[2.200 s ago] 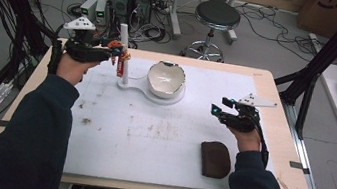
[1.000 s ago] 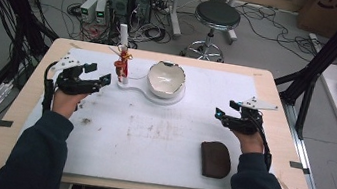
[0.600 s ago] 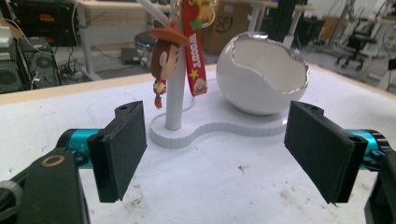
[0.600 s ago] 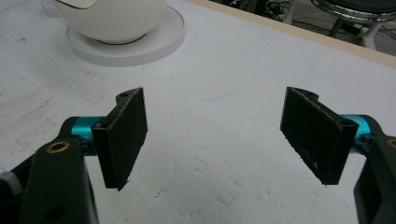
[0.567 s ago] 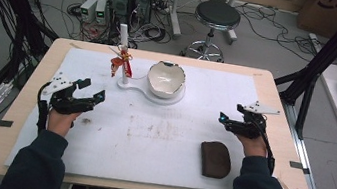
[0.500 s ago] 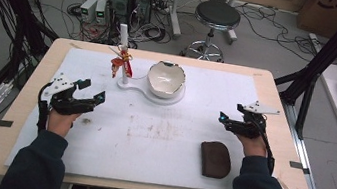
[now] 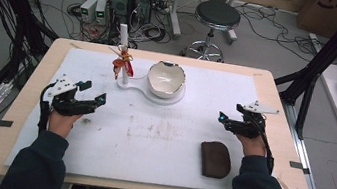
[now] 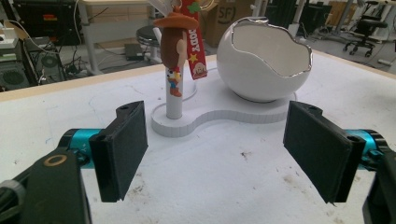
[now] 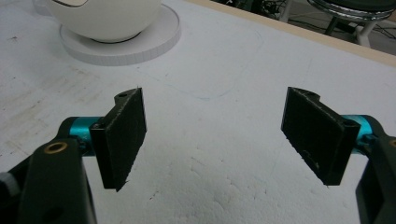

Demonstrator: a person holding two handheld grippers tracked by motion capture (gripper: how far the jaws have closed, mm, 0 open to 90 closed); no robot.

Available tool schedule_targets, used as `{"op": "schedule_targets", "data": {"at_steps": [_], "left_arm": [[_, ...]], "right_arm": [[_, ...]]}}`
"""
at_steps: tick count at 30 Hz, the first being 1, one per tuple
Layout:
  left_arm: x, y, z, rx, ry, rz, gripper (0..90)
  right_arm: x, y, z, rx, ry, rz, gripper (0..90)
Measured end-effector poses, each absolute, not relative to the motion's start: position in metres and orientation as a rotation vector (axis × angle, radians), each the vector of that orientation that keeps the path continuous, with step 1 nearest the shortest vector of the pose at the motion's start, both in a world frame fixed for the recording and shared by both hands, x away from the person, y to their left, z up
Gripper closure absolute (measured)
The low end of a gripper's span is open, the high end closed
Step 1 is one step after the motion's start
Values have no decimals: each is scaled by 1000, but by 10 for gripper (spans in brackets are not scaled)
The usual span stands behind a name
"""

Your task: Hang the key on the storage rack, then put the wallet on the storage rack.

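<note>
Keychain figure point(image 8: 178, 44): a small cowboy-hatted toy with a red strap, hanging against the white post point(image 7: 122, 42); held by neither claw; at the far left part of the bench, well ahead of the left claw
Post and stand point(image 8: 219, 120): the upright white post rises from one lobe of a flat white base; the other lobe carries the bowl
Bowl point(image 7: 166, 78): white, egg-shaped with a jagged silver-edged rim; seated on the round lobe of the stand, just beside the post
Left claw point(image 7: 92, 92): jaws spread wide, nothing between them; held over the left side of the bench, pointing toward the stand; in the left gripper view the post and figure appear between the two black pads
Right claw point(image 7: 229, 119): jaws spread wide, holding nothing; held over the right side of the bench, well apart from the stand
Brown pouch point(image 7: 215, 158): dark, rounded; lying flat on the bench near the right hand, on the person's side of it
Bench point(image 7: 169, 140): wooden top covered by a white, stained sheet
</note>
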State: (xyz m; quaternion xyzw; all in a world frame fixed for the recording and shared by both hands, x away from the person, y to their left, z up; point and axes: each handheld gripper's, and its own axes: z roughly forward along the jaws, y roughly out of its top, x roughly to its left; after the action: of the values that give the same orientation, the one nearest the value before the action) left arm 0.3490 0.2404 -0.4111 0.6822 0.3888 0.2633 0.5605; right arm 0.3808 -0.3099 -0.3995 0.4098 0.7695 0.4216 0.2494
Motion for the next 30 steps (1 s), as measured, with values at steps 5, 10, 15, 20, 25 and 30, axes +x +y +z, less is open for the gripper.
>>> {"op": "schedule_targets", "data": {"at_steps": [5, 10, 15, 20, 25, 30], "left_arm": [[348, 242, -412, 1596, 916, 614, 217], [349, 242, -413, 1599, 921, 603, 217], [350, 243, -414, 1600, 934, 597, 217], [350, 241, -414, 1617, 929, 597, 218], [350, 240, -414, 1626, 932, 599, 223], [351, 239, -415, 1627, 935, 593, 228]], "right_arm": [[381, -310, -399, 1118, 2100, 1160, 225], [378, -310, -400, 1118, 2129, 1162, 224], [368, -312, -400, 1094, 2198, 1165, 220], [354, -314, -402, 1060, 2279, 1139, 220], [339, -315, -408, 1043, 2369, 1133, 219], [333, -316, -413, 1062, 2479, 1164, 219]]}}
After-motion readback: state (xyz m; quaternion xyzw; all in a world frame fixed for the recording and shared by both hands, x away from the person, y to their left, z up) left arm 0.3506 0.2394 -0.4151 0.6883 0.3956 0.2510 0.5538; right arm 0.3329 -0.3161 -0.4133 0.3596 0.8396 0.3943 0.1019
